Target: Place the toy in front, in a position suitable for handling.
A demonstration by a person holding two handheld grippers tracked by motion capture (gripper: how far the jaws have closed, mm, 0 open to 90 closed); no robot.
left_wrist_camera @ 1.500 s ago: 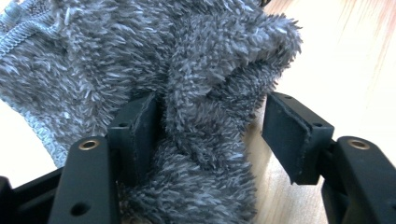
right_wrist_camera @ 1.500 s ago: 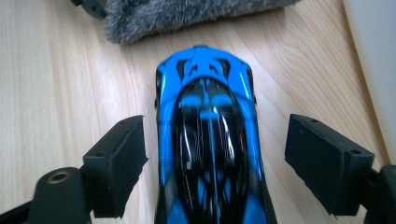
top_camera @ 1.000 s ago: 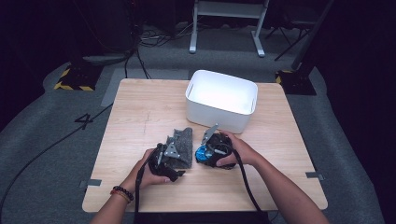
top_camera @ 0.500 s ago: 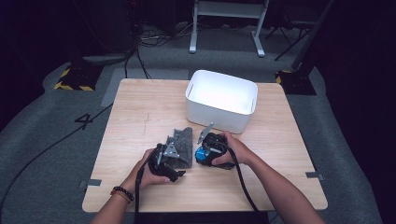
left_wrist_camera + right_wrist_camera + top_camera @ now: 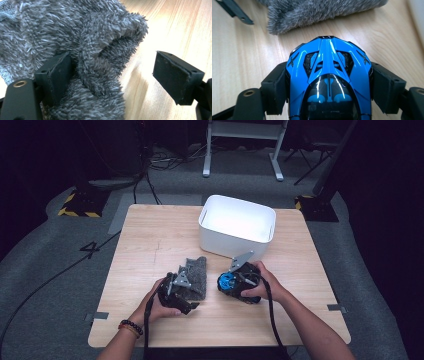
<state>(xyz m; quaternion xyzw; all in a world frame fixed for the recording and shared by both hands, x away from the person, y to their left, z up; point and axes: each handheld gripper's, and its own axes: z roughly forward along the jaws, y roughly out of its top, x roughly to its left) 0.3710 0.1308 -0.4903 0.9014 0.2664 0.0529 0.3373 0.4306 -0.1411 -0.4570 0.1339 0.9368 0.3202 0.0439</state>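
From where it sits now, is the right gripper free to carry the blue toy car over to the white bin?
Probably yes. The right gripper is shut on the blue toy car, and the white bin stands open-topped just beyond it, with bare table between. The grey fuzzy cloth lies off to its left.

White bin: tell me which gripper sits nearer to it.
Right. The right gripper, holding a blue toy car, sits just before the white bin; the left gripper sits farther left.
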